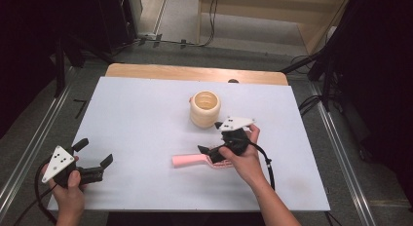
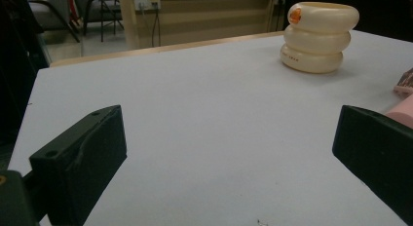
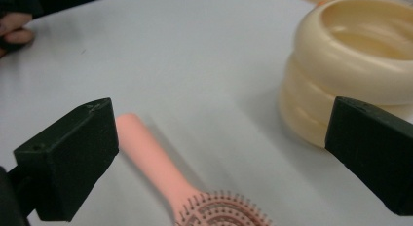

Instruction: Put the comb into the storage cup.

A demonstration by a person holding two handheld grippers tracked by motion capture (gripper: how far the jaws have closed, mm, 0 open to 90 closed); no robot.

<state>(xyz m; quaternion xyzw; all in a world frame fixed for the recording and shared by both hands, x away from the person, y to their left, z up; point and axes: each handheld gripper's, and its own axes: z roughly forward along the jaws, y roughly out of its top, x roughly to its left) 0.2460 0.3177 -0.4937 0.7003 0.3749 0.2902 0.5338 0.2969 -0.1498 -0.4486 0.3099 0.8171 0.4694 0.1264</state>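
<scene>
Right gripper (image 1: 210,151), jaws apart, hovers at frame centre over pink hairbrush (image 1: 195,160); cream ringed cup (image 1: 205,109) above. Left gripper (image 1: 95,153) apart, idle lower left. Likely pre-grasp: descend, clamp handle

The pale blue-white tabletop sheet (image 1: 146,128) looks matt and smooth, with a bare wooden edge strip (image 1: 195,72) showing a light, satiny grain along its far side. The cream, ring-stacked holder (image 2: 319,37) appears to be smooth plastic with a soft gloss on its rounded bulges. The pink plastic hairbrush (image 3: 160,170) has a matt, even handle and fine stiff bristles at its head. The left gripper (image 1: 95,158) and right gripper (image 1: 210,138) carry black jaws with a dull, slightly rough plastic finish, and grey matt plates on top.
</scene>
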